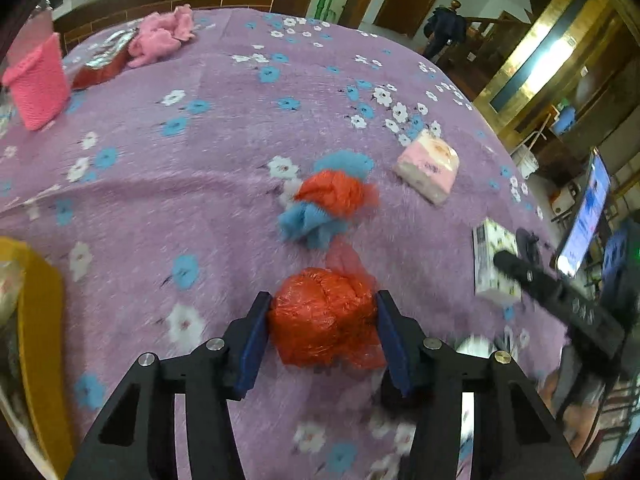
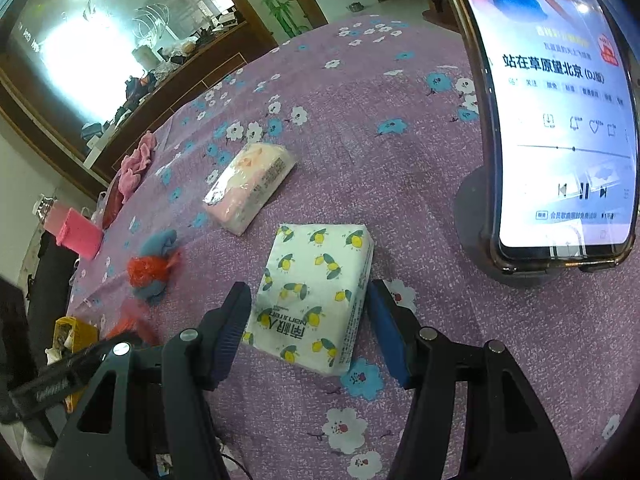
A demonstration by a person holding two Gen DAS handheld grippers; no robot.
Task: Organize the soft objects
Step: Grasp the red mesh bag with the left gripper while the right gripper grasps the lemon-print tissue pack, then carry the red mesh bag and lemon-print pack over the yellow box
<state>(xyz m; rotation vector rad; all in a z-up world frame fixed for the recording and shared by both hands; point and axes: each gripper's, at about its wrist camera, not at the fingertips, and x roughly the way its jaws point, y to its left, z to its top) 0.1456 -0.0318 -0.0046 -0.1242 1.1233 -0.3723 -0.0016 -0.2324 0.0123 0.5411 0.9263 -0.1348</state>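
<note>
My left gripper (image 1: pixel 323 312) is shut on a red plastic-wrapped bundle (image 1: pixel 324 320), held just above the purple flowered cloth (image 1: pixel 200 200). Beyond it lies a blue and orange-red soft bundle (image 1: pixel 328 200), also in the right wrist view (image 2: pixel 154 266). My right gripper (image 2: pixel 308 304) is open, its fingers either side of a white lemon-print tissue pack (image 2: pixel 316 296) lying on the cloth; that pack also shows in the left wrist view (image 1: pixel 494 260). A pink tissue pack (image 1: pixel 428 170) (image 2: pixel 250 184) lies farther back.
A pink knitted basket (image 1: pixel 36 80) and pink fluffy items (image 1: pixel 160 38) stand at the far left. A yellow container (image 1: pixel 40 320) is at the near left edge. A phone on a stand (image 2: pixel 556 120) stands right of the lemon pack.
</note>
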